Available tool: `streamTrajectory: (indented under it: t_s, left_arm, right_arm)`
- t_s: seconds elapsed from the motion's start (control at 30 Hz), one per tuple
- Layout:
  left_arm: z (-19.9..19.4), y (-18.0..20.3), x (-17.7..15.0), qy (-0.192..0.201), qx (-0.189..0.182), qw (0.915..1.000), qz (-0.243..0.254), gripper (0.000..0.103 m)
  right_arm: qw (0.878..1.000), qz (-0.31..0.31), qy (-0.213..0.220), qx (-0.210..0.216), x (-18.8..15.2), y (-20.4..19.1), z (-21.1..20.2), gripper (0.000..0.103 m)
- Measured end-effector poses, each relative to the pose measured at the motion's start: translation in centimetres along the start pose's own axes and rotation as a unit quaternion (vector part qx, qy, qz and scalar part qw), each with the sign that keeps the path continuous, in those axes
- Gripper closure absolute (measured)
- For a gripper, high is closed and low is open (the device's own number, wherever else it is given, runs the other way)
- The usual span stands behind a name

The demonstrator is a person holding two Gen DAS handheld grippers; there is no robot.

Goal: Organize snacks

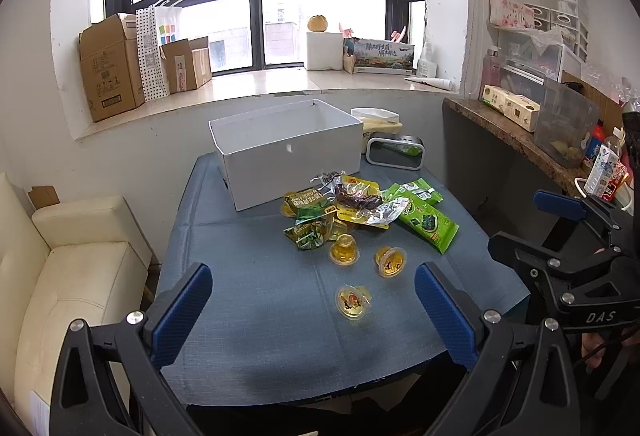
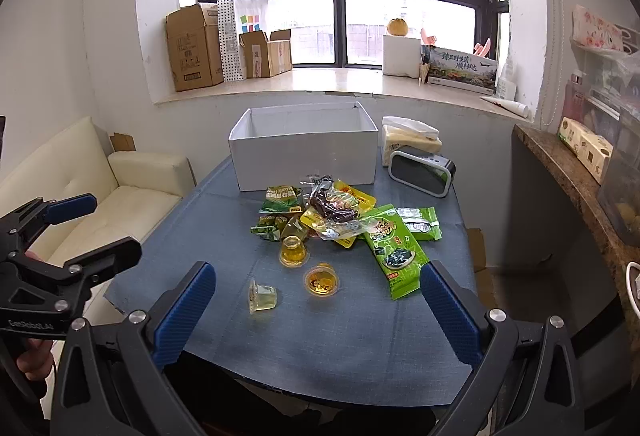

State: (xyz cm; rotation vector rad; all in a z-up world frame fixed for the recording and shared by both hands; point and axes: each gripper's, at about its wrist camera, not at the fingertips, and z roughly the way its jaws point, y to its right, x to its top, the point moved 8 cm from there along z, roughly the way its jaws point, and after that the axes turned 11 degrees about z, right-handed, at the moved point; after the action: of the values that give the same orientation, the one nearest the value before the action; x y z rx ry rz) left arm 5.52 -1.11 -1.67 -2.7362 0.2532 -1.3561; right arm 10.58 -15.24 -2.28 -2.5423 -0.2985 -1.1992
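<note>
Nearest the lens in each wrist view: blue-padded black tongs, both pairs spread wide and holding nothing. Left tongs (image 1: 312,300) hover over the near edge of the worktop, a table under a blue-grey woven cloth (image 1: 248,316). Right tongs (image 2: 318,300) hang alongside at similar height.

Between the left tongs' pads lies a small clear jelly cup with yellow filling (image 1: 353,300), on its own and tipped on its side as far as the right view shows. Two more yellow jelly cups (image 1: 390,262) sit a little further back, apart from each other.

Behind them is a loose heap of snacks: small green foil packets (image 1: 306,232), yellow-edged clear pouches holding a dark brown item (image 1: 356,201), and long green seaweed packs (image 1: 430,228) lying to the right.

The open white cardboard box (image 1: 288,151) stands at the far side, just behind the heap; from these views its inside looks empty. A grey-framed clock (image 1: 394,151) and a tissue pack sit to its right.

Judgement: sorting has not begun; no snack is in the box or gripped. Step in hand is the approach to a first item. The lone nearest cup is the likeliest pick: lower the left tongs around it and close gently, since the cup is small, rounded and may roll or squeeze out.
</note>
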Motion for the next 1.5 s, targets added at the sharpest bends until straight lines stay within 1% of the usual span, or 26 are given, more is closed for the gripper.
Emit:
streamTrajectory:
  t_s: [0.1, 0.2, 0.27, 0.37, 0.4, 0.5, 0.63, 0.7, 0.8, 0.87, 0.97, 1.07, 1.13, 1.17, 1.2, 1.23, 1.27, 1.3, 1.4, 1.5]
  left_arm:
    - [0.3, -0.1, -0.3, -0.003, -0.004, 1.0000, -0.004, 0.000]
    - [0.6, -0.3, -0.5, -0.006, -0.008, 0.9999, -0.009, 0.000]
    - [0.8, -0.3, -0.7, -0.007, -0.007, 0.9999, -0.009, 0.000]
    - [1.1, -0.1, -1.0, -0.006, -0.011, 0.9999, -0.010, 0.000]
    - [1.3, 0.0, -1.1, -0.007, -0.014, 0.9998, -0.010, 0.000]
    - [1.8, 0.0, -1.3, -0.008, -0.018, 0.9998, -0.009, 0.000]
    - [2.3, -0.2, -1.3, 0.002, -0.020, 0.9996, -0.018, 0.000]
    - [2.7, -0.4, -1.4, 0.002, -0.024, 0.9995, -0.022, 0.000]
    - [3.6, -0.9, -1.7, -0.001, -0.038, 0.9983, -0.044, 0.000]
    - [4.1, -1.1, -1.9, -0.001, -0.048, 0.9972, -0.057, 0.000]
    - [4.6, -1.3, -2.3, 0.005, -0.038, 0.9978, -0.054, 0.000]
    - [5.1, -1.3, -2.6, 0.021, -0.022, 0.9985, -0.047, 0.000]
    - [5.9, -1.1, -3.2, 0.006, -0.021, 0.9989, -0.042, 0.000]
    - [6.3, -1.1, -3.4, -0.001, -0.024, 0.9989, -0.040, 0.000]
    - [6.7, -0.9, -3.7, -0.010, -0.026, 0.9989, -0.037, 0.000]
    - [7.1, -0.8, -4.0, -0.020, -0.027, 0.9990, -0.030, 0.000]
    - [7.5, -0.6, -4.3, -0.029, -0.026, 0.9990, -0.023, 0.000]
    - [7.7, -0.5, -4.5, -0.034, -0.026, 0.9989, -0.019, 0.000]
    - [8.5, 0.2, -5.0, -0.043, -0.026, 0.9987, -0.009, 0.000]
    - [9.5, 1.0, -5.3, -0.049, -0.025, 0.9985, 0.005, 0.000]
  right_arm:
    - [1.000, 0.010, -0.009, 0.001, -0.2, 1.0, 1.0, 0.000]
    - [1.000, 0.015, -0.021, -0.012, -0.5, 2.6, 2.4, 0.000]
    - [1.000, 0.015, -0.024, -0.013, -0.5, 3.6, 3.1, 0.000]
    - [1.000, 0.007, -0.019, 0.002, -0.3, 4.7, 4.6, 0.000]
    - [1.000, 0.000, -0.020, 0.004, -0.2, 5.2, 5.4, 0.000]
    - [0.999, -0.019, -0.037, -0.024, -0.1, 7.3, 8.9, 0.000]
    - [0.997, -0.034, -0.065, -0.040, -0.4, 10.2, 14.4, 0.000]
    - [0.996, -0.040, -0.078, -0.026, -0.6, 10.9, 16.5, 0.000]
    - [0.993, -0.057, -0.097, -0.025, -0.8, 11.7, 19.1, 0.000]
    - [0.991, -0.063, -0.118, -0.019, -1.0, 12.1, 20.7, 0.000]
    - [0.988, -0.062, -0.144, 0.003, -1.2, 12.1, 22.3, 0.000]
    - [0.985, -0.067, -0.158, -0.002, -1.5, 12.1, 23.5, 0.000]
    - [0.983, -0.066, -0.173, -0.007, -1.8, 12.1, 24.4, 0.000]
    - [0.984, -0.061, -0.165, -0.004, -1.8, 12.2, 24.4, 0.007]
    - [0.987, -0.054, -0.152, 0.001, -1.5, 12.2, 24.1, 0.027]
    - [0.987, -0.043, -0.153, 0.002, -1.5, 12.4, 24.0, 0.031]
    - [0.987, -0.022, -0.157, 0.013, -1.4, 12.6, 23.8, 0.031]
    - [0.987, -0.014, -0.157, 0.021, -1.3, 12.8, 23.5, 0.031]
    - [0.990, -0.009, -0.143, 0.014, -1.1, 13.5, 22.4, 0.031]
    - [0.992, 0.013, -0.121, 0.018, -1.3, 14.0, 19.9, 0.031]
